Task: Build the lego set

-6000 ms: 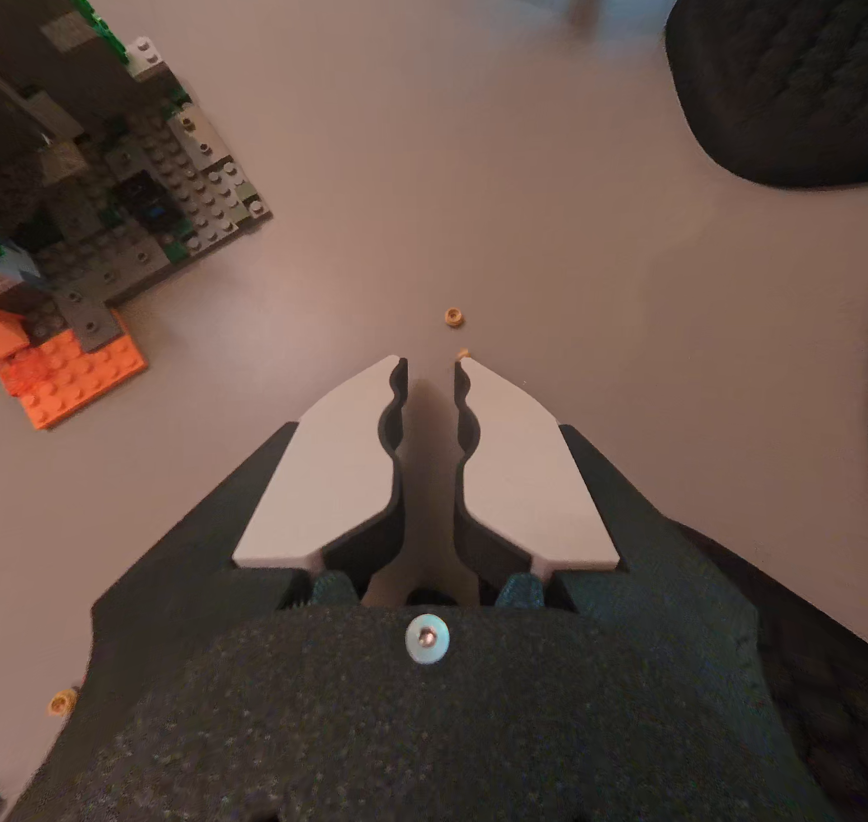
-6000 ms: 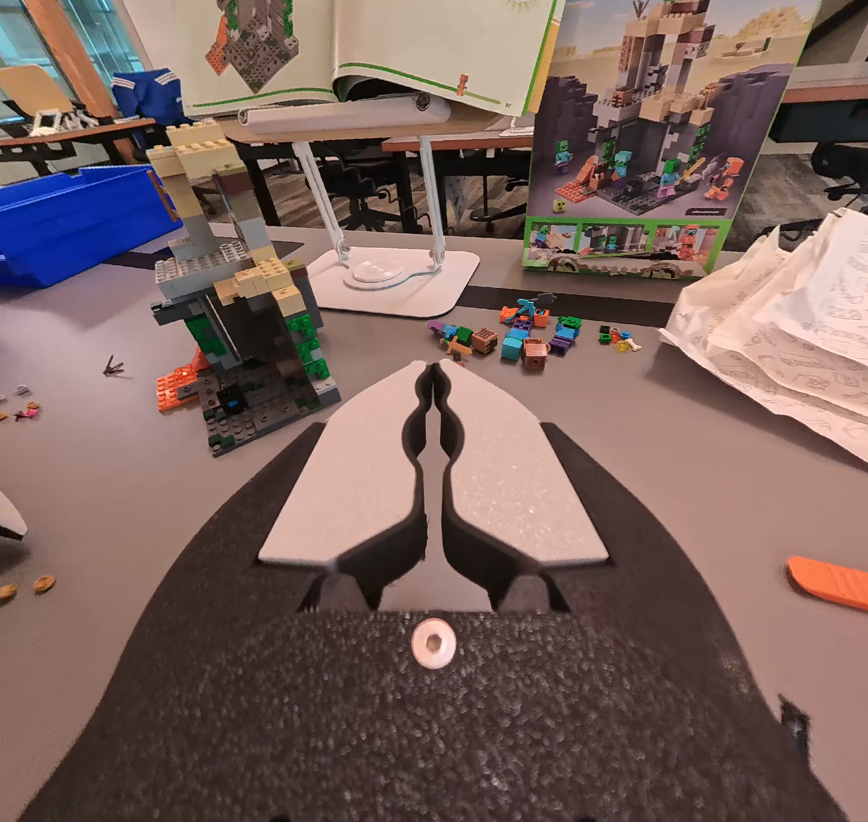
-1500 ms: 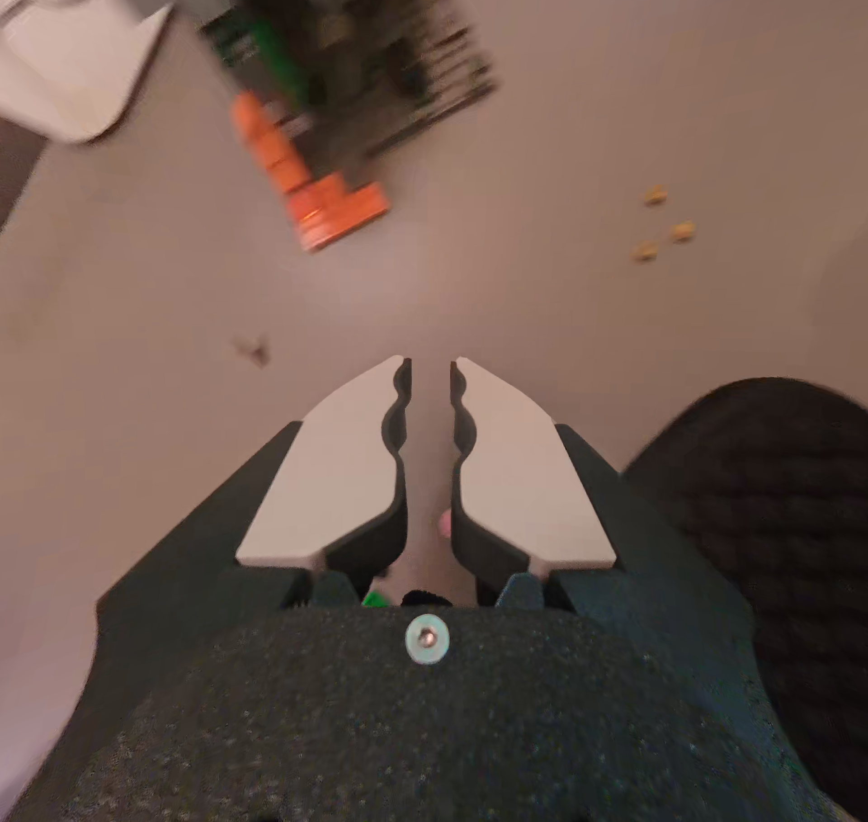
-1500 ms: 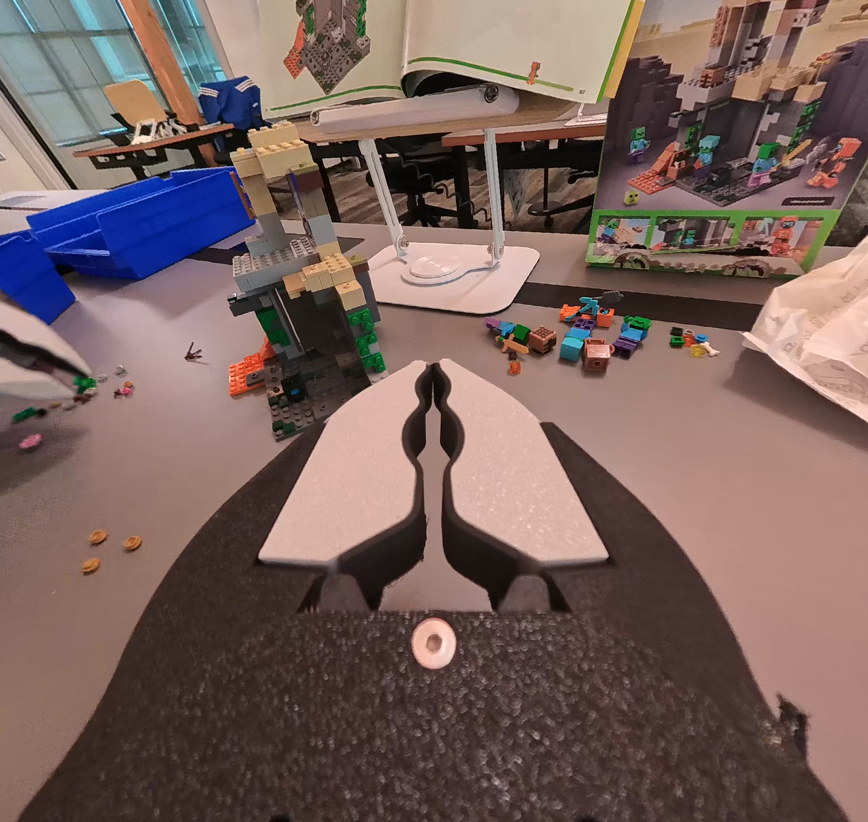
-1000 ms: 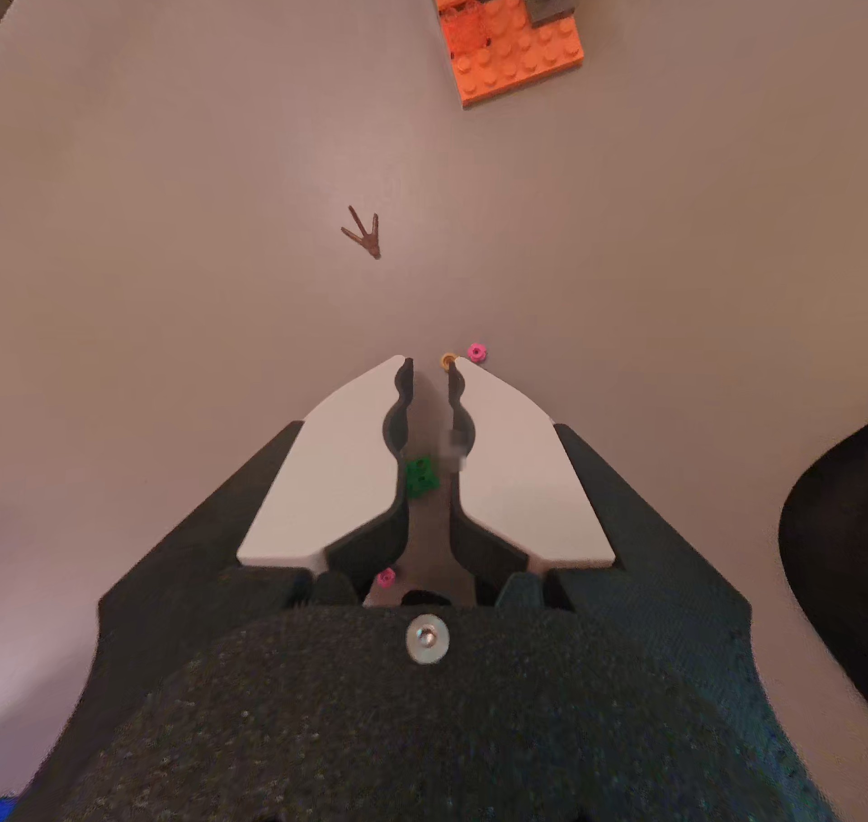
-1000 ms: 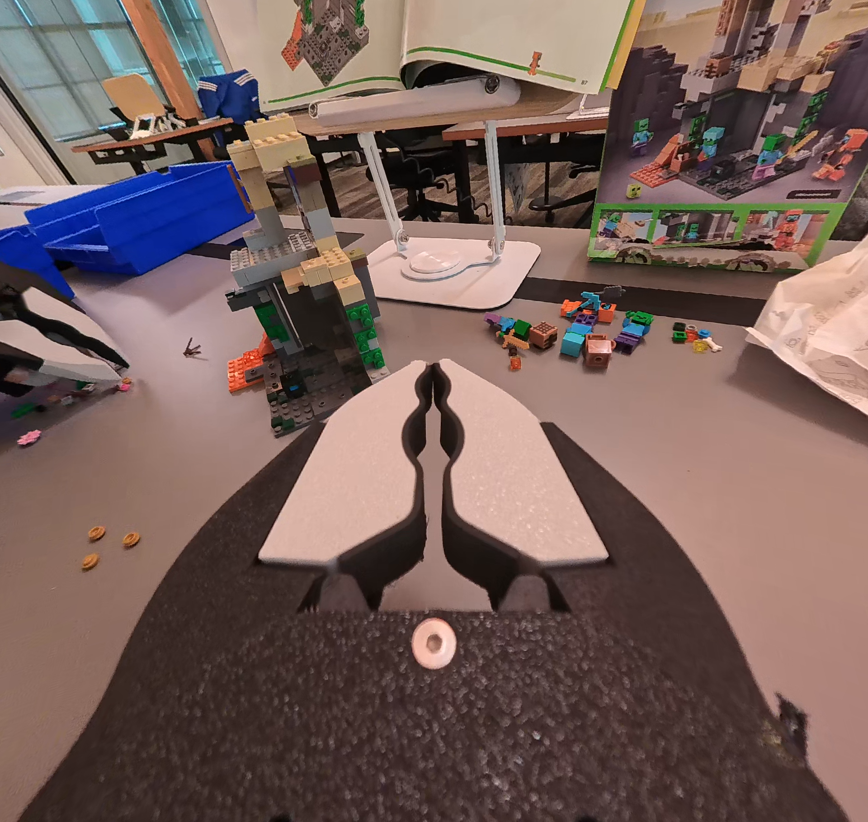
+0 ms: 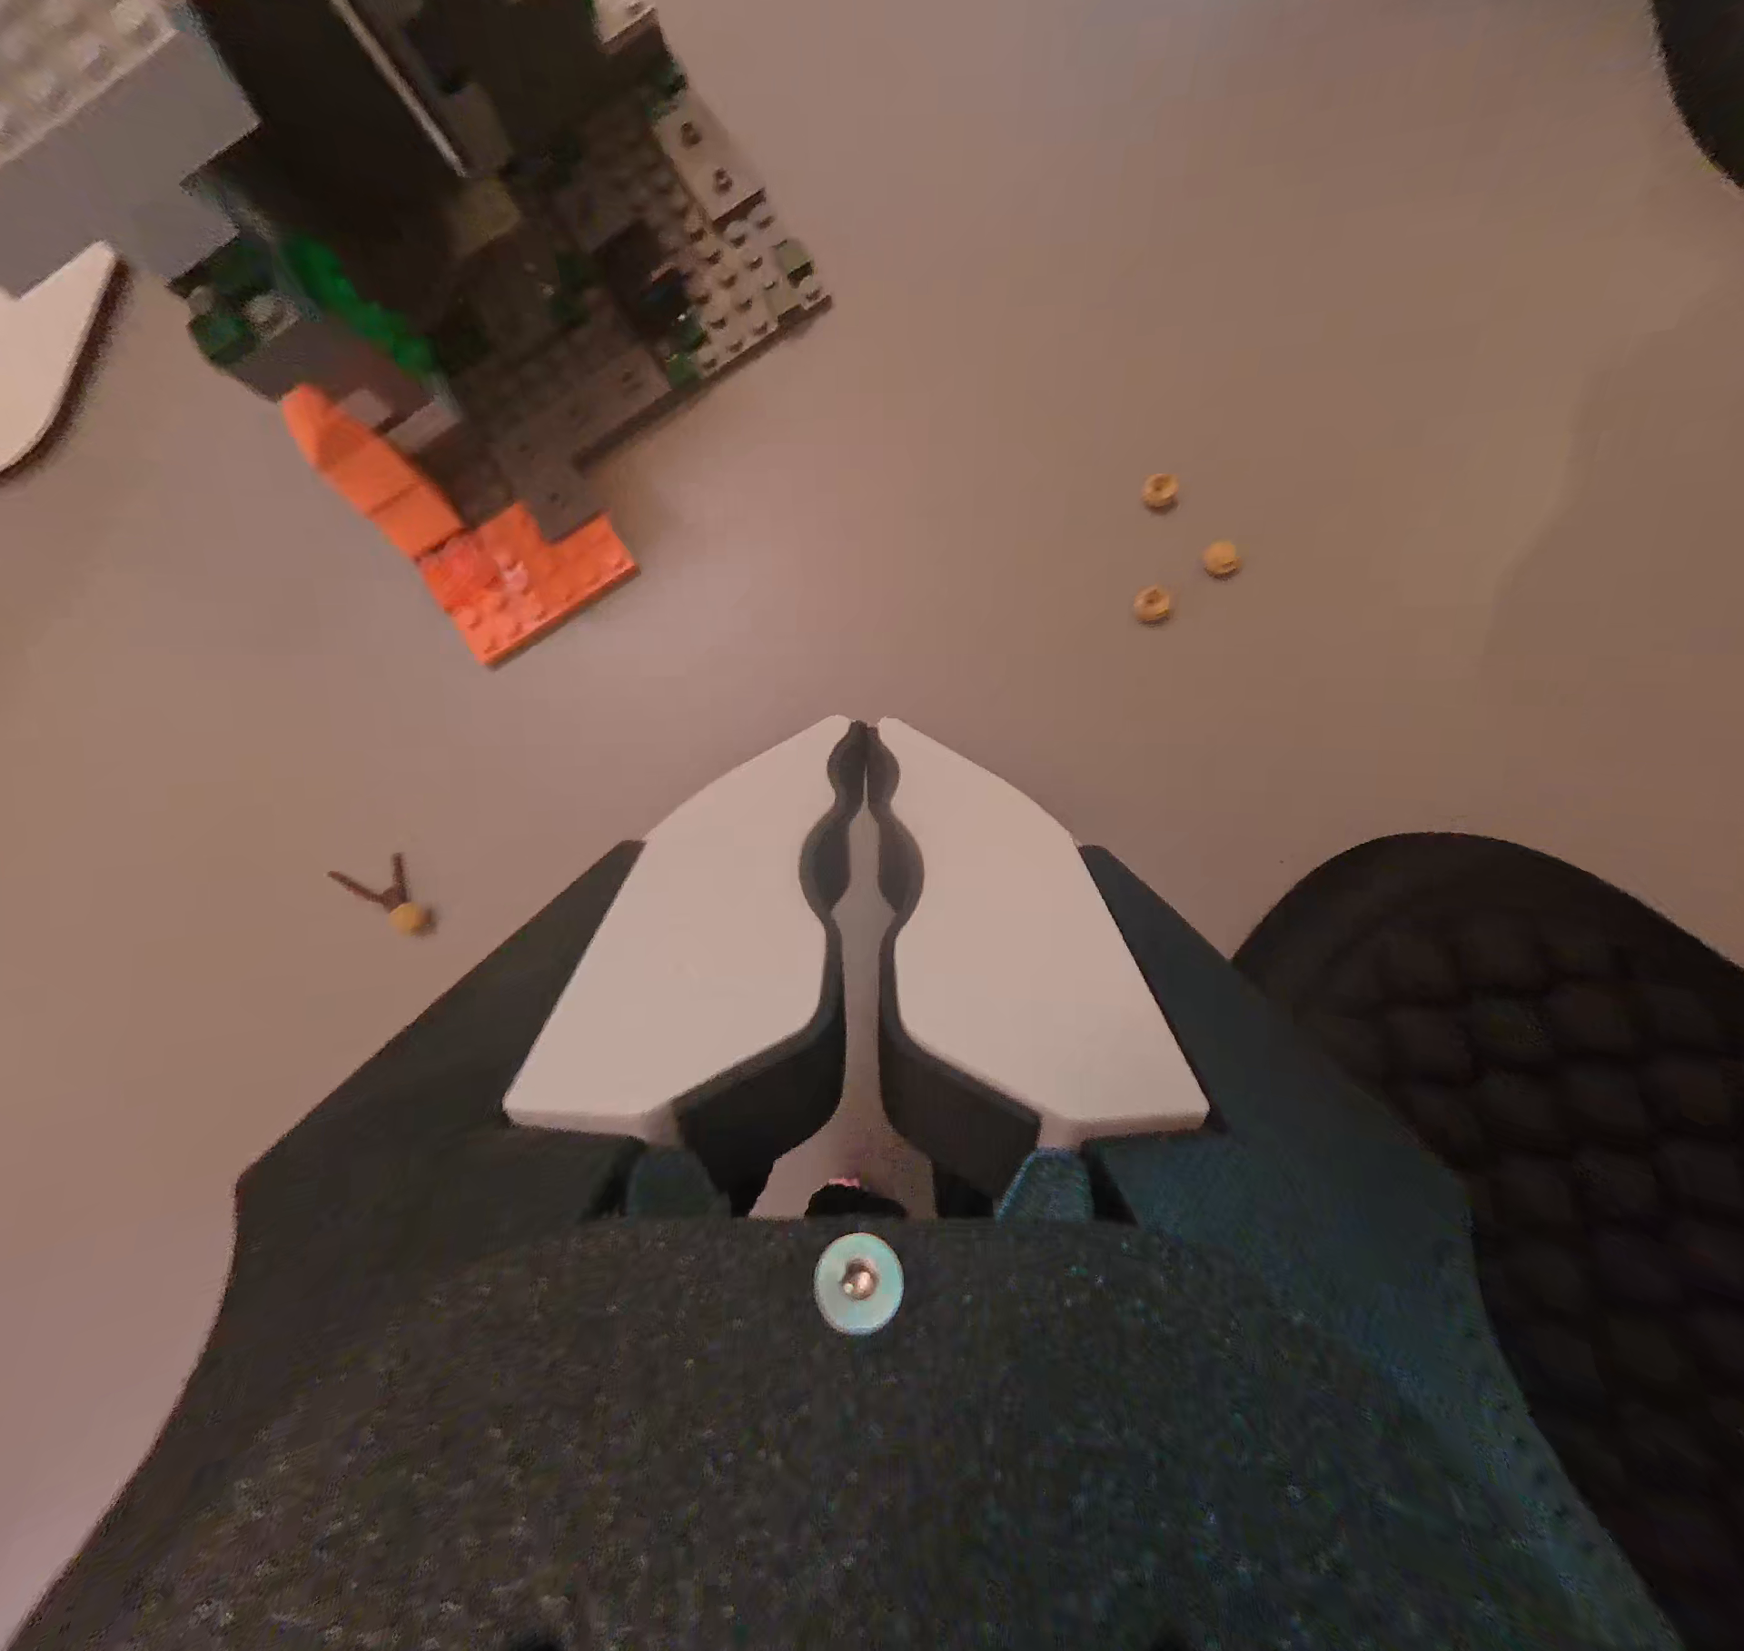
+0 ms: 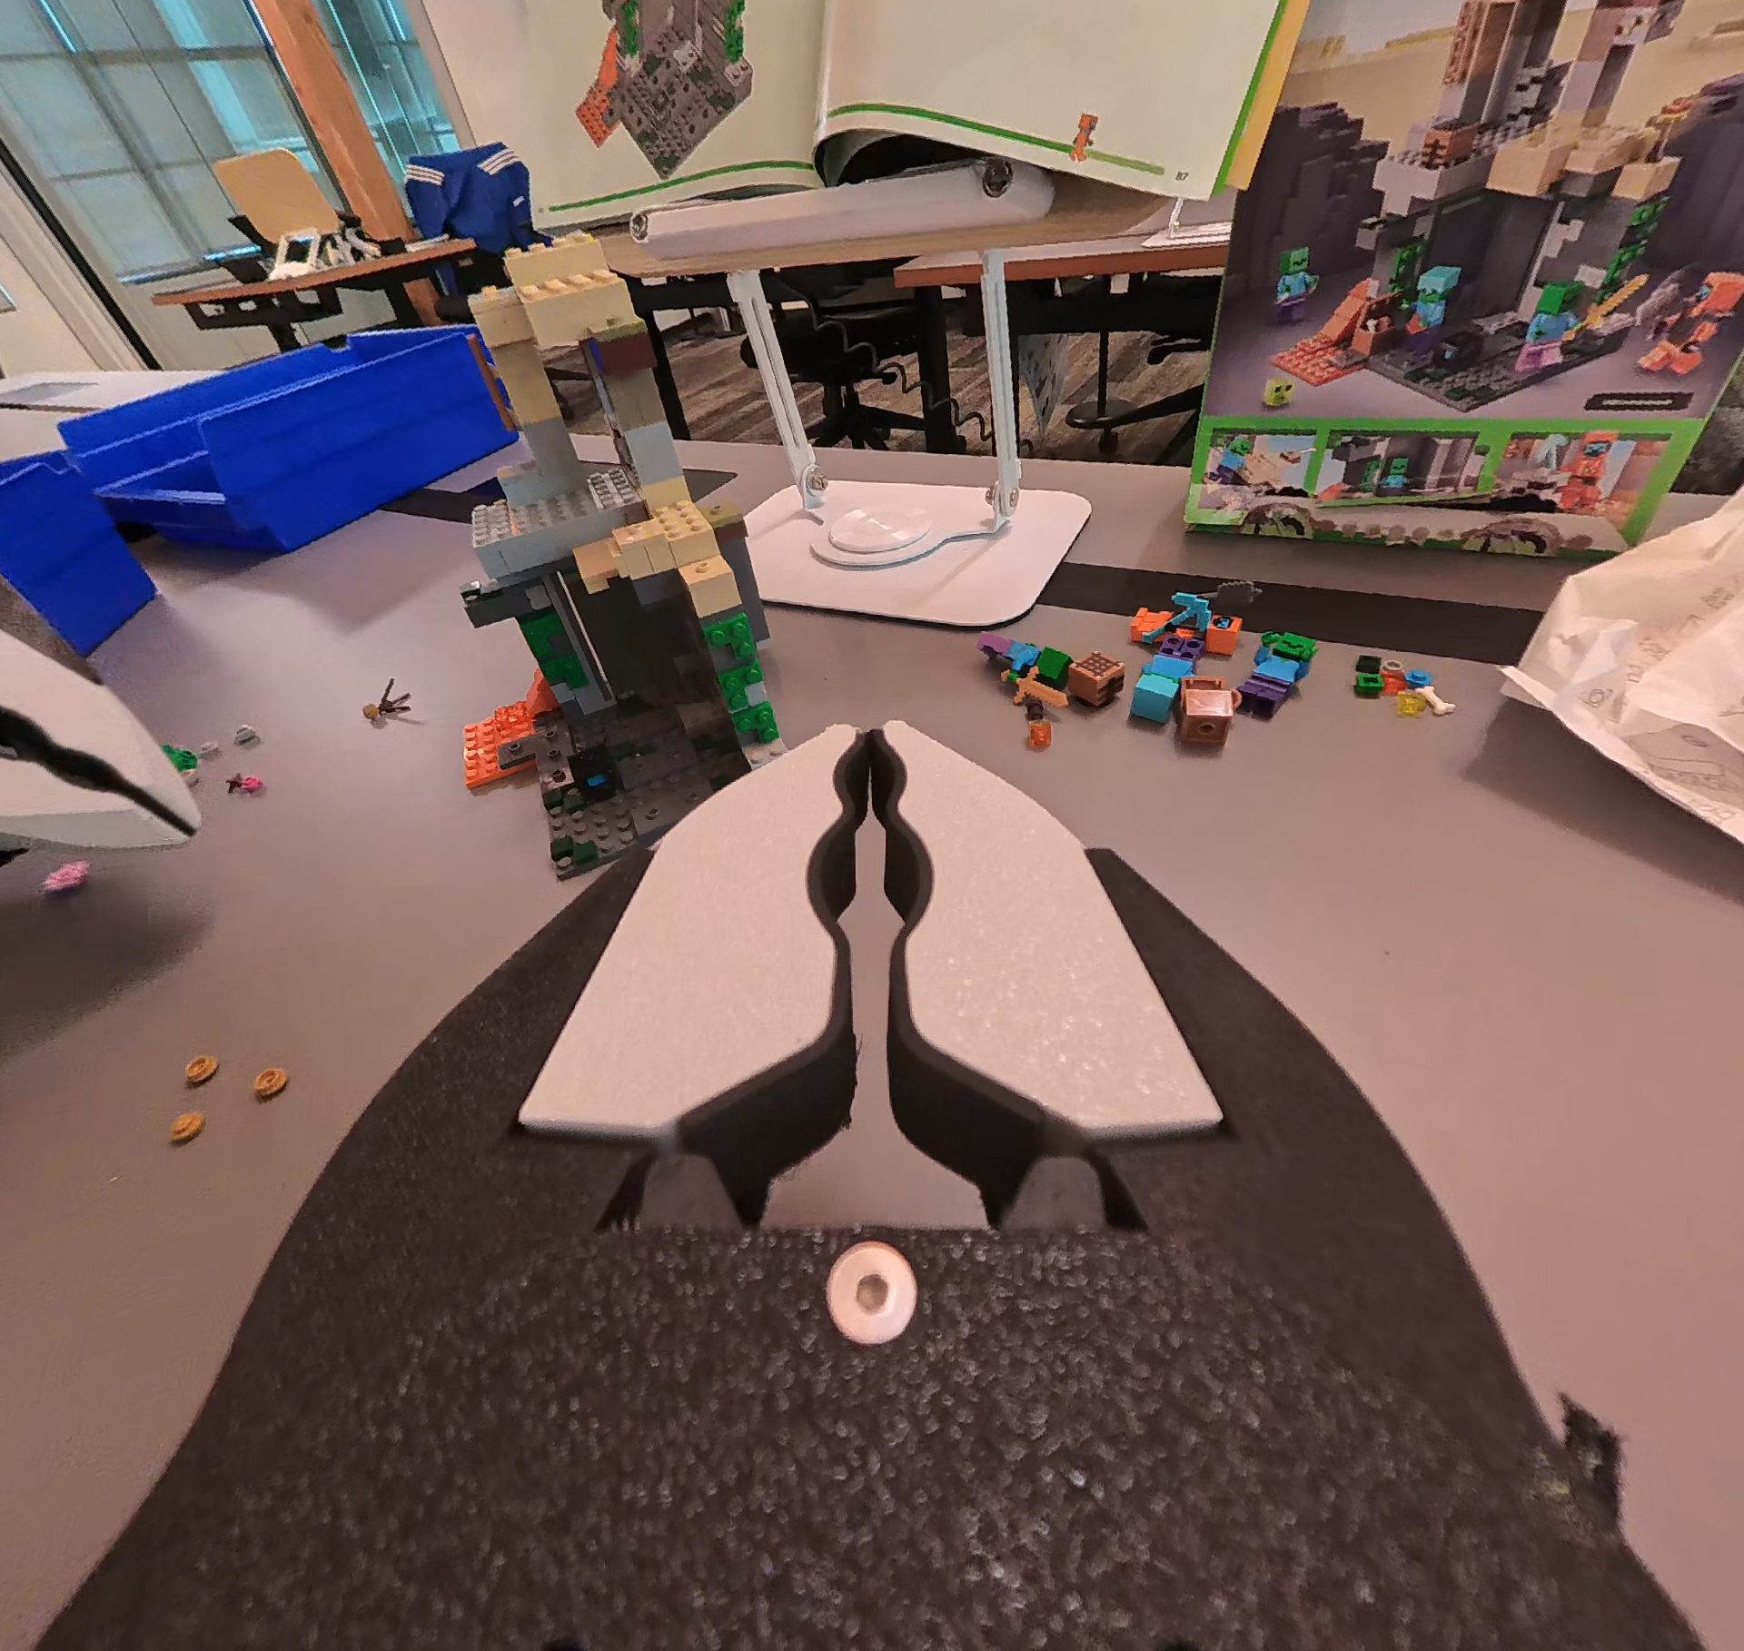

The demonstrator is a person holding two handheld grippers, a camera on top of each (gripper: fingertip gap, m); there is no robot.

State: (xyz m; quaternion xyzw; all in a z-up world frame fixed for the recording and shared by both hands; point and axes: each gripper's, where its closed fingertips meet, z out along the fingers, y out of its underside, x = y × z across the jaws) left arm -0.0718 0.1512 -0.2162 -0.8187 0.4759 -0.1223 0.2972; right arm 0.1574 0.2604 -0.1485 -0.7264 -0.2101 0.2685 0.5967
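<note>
The left wrist view is looking steeply down on the grey worktop [image 7: 1227, 190], showing the partly built lego model [image 7: 528, 285] from above: its grey studded base, green bricks and orange plate at the near corner. The right wrist view is taking in the same model [image 8: 623, 606] from the side, with its tan tower standing upright, which the top-down view is cutting off and blurring.

The left tongs [image 7: 864, 730] are hovering over bare worktop with their tips meeting; whether anything tiny is pinched between them is too hard to make out. The right tongs [image 8: 866, 738] are also pressed together, empty, pointing toward the near edge of the model's base.

Three small tan round pieces [image 7: 1180, 549] are lying to the right of the left tongs, well apart from the model; the right view is showing them [image 8: 226, 1096] at its lower left. A brown twig piece [image 7: 373, 884] with a tan stud at its end is lying to the left.

Only the right view is showing the open instruction booklet [image 8: 849, 49] on a white stand [image 8: 944, 558], the set's box [image 8: 1463, 285] behind, a cluster of loose bricks and minifigure parts [image 8: 1180, 672], a crumpled white bag [image 8: 1661, 662] cut off at the right edge, and blue bins [image 8: 264, 455]. The left tongs' white tip is poking in at that view's left edge, hiding some small pink and green pieces [image 8: 217, 766] near it.
</note>
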